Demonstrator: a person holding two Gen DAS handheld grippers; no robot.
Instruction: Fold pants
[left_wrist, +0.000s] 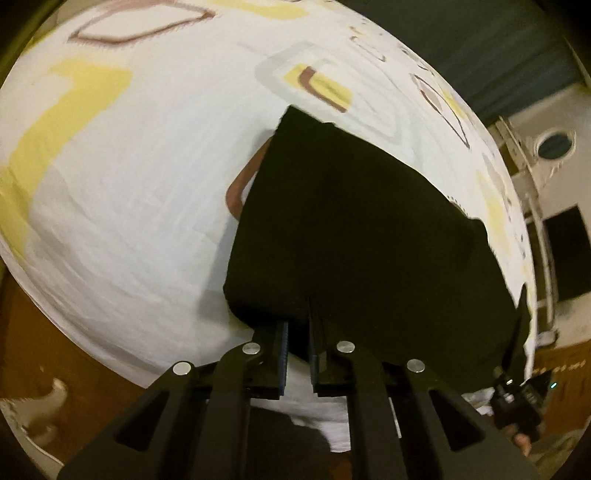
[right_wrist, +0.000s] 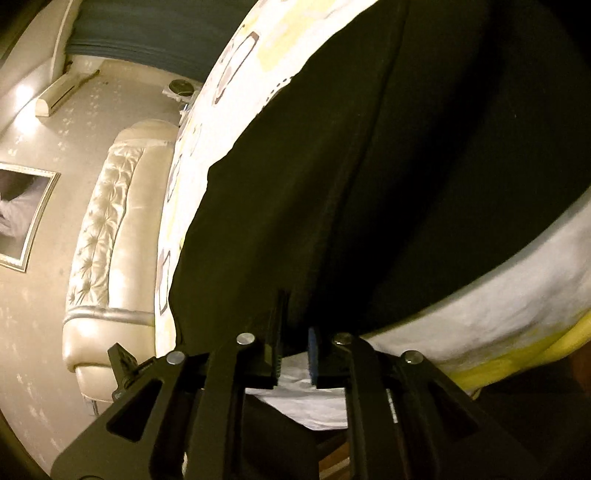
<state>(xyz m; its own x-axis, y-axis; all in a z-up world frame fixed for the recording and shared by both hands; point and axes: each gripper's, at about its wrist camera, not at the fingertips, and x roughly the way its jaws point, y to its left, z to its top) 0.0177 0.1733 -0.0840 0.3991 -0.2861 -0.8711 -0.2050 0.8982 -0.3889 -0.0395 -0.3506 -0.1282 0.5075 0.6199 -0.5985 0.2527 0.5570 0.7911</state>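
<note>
Bedroom, dim warm light; bed (left_wrist: 122, 206) dressed in a white sheet printed with yellow and brown shapes, tufted cream headboard (right_wrist: 107, 221) at 9 o'clock in the right view.

Pants (left_wrist: 351, 236): black, matte, soft weave, lying flat on the sheet as a broad dark slab running from 6 toward 12 o'clock; one long seam shows in the right view.

Left gripper (left_wrist: 298, 332): jaws together, pinching the near edge of the pants at 6 o'clock. Right gripper (right_wrist: 295, 332): jaws likewise drawn in, clamped on the same near edge by the seam; its tips are lost against the black cloth.

Step in hand, as I judge it: near edge secured, ready to carry over. Lift both corners evenly, keep the edge taut between them, travel toward 12 o'clock, lay edge on edge. Slack cloth could sag or slip out.
</note>
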